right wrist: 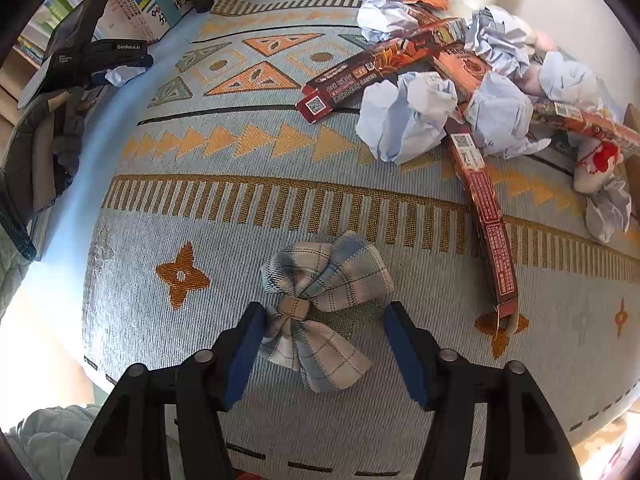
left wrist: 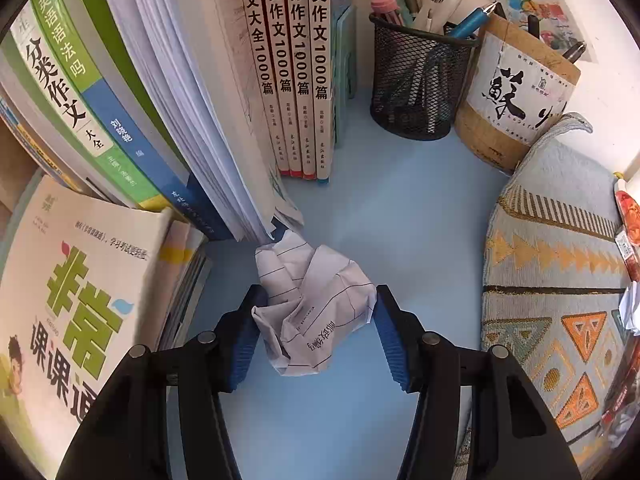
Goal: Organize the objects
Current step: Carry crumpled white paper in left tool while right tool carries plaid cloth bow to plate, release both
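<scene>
Left gripper (left wrist: 316, 320) pinches a crumpled paper ball (left wrist: 312, 308); right gripper (right wrist: 324, 344), spread, straddles the plaid bow (right wrist: 320, 312). Next: close, avoiding wrappers (right wrist: 400, 64) at two o'clock.

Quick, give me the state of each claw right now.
Left claw: shut on the crumpled paper ball, both pads touching it.
Right claw: open, straddling the plaid bow on the patterned mat; only one pad touches it.
</scene>
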Demonstrator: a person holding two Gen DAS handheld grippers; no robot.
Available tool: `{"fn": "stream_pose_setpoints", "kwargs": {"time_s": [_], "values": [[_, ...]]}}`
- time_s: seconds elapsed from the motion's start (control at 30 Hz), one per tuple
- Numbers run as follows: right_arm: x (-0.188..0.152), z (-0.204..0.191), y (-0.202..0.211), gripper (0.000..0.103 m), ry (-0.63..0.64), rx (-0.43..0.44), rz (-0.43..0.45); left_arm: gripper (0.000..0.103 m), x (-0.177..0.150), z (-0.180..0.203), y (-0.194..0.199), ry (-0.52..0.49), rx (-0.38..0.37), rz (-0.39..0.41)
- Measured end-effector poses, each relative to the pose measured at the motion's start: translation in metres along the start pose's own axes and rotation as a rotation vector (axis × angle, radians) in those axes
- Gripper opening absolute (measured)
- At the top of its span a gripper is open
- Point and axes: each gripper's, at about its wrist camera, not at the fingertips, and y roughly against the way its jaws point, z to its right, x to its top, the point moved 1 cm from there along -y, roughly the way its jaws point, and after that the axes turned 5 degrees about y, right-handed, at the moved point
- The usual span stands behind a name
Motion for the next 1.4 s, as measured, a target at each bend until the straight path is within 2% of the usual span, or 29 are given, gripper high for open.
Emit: {"fn": "stream_pose_setpoints", "kwargs": {"time_s": [0.07,0.2,0.33,0.37,0.5,0.6,0.8,0.97,1.1,1.27,1.4], "values": [[0.003,-0.005,0.000,0.034,0.021,0.000,0.009,0.049,-0.004,-0.001,0.004,-0.004,-0.031,0.004],[0.008,-0.007,-0.003,0.024,0.037,0.012,0.013,0.049,-0.015,0.001,0.023,-0.029,-0.091,0.024],[0.013,0.000,-0.004,0.023,0.021,0.014,0.022,0.049,-0.029,0.009,0.045,-0.050,-0.142,0.031],[0.015,0.003,-0.005,0.023,0.011,0.024,0.024,0.049,-0.021,0.014,0.045,-0.057,-0.159,0.026],[0.021,0.013,-0.010,0.023,-0.011,0.063,0.035,0.049,-0.025,0.040,0.059,-0.129,-0.206,0.016],[0.023,-0.008,-0.009,0.023,0.003,0.069,0.063,0.049,-0.041,0.065,0.070,-0.181,-0.248,0.004],[0.041,-0.013,0.022,0.023,0.048,0.051,0.132,0.049,-0.063,0.090,0.126,-0.281,-0.310,0.025],[0.046,-0.004,0.047,0.023,0.016,0.016,0.167,0.049,-0.076,0.116,0.162,-0.331,-0.365,0.050],[0.034,0.021,0.062,0.023,-0.033,-0.023,0.180,0.049,-0.082,0.147,0.175,-0.359,-0.394,0.050],[0.025,0.079,0.074,0.023,-0.105,-0.032,0.213,0.049,-0.084,0.196,0.193,-0.394,-0.419,0.057],[0.021,0.130,0.100,0.023,-0.153,-0.071,0.265,0.049,-0.082,0.248,0.216,-0.415,-0.430,0.086]]}}
